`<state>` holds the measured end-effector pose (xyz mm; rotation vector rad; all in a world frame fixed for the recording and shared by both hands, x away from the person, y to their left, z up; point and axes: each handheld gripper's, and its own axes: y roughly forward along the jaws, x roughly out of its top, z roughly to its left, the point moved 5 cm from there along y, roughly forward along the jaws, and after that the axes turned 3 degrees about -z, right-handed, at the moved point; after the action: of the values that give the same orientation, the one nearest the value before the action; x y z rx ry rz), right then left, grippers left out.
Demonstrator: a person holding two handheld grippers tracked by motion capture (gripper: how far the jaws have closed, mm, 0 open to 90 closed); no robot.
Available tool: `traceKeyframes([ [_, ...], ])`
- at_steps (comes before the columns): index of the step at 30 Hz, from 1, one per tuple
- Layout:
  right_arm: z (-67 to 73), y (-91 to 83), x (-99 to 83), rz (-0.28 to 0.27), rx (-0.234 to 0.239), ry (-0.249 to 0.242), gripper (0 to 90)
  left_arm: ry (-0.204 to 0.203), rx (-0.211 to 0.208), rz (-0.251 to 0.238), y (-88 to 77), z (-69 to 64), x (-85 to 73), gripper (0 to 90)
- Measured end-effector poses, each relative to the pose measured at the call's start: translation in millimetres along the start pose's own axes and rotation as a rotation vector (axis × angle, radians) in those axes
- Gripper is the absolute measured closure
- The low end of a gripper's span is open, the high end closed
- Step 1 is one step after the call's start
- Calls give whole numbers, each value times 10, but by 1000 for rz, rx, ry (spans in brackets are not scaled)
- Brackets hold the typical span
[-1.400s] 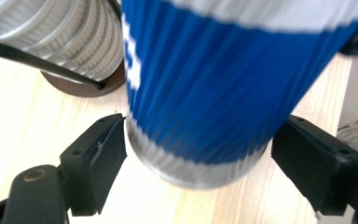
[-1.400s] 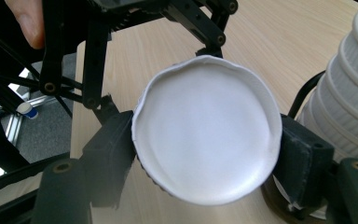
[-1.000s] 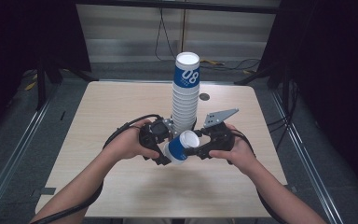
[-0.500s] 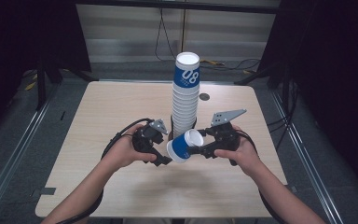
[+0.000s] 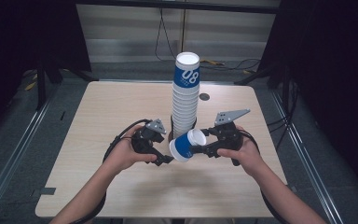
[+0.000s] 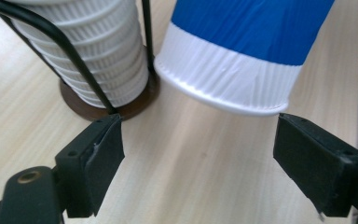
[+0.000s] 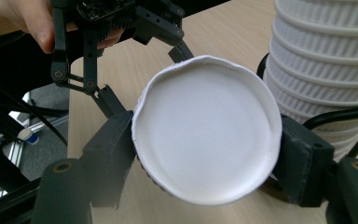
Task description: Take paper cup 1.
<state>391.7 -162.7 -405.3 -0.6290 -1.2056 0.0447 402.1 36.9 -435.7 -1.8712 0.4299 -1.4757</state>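
From above, on the pale wooden table [image 5: 98, 186], a tall stack of white ribbed cups [image 5: 185, 105] stands in a black wire holder, its top cup printed blue with white numerals. Just in front of its foot, the right gripper [image 5: 196, 150] clamps a single blue-and-white cup [image 5: 185, 145] lying on its side above the tabletop. The left gripper [image 5: 167, 160] sits close beside that cup's far end, jaws spread and just opened wider, nothing pressed between them. Cables trail from both tools, and a small dark disc [image 5: 204, 97] lies on the table behind the stack.

Looking along the left gripper's own jaws, the cup [image 6: 242, 51] hangs tilted ahead of and above the two black pads, clear of both. The stack [image 6: 93, 51] and its round brown base [image 6: 121, 105] stand immediately to the left, one wire upright running between the stack and the held cup.

Along the right gripper's jaws, the cup [image 7: 207, 126] is squeezed by both pads, its rim slightly dented. The stack [image 7: 326, 60] crowds the right edge, while the left gripper [image 7: 140, 65] and a hand [image 7: 28, 21] block the space beyond.
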Motion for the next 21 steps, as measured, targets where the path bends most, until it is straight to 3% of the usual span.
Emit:
traceKeyframes([
  [9, -6, -54, 4, -13, 4, 10, 277, -12, 8, -6, 22, -2, 24, 161],
  [17, -19, -69, 28, -15, -5, 10, 277, 8, -6, 1, 40, -26, 61, 160],
  [19, -18, -63, 32, -17, -1, 8, 277, 30, -2, 5, 50, -23, 60, 160],
  [21, -15, -57, 30, -14, -1, 8, 277, 23, -4, 8, 61, -30, 56, 159],
])
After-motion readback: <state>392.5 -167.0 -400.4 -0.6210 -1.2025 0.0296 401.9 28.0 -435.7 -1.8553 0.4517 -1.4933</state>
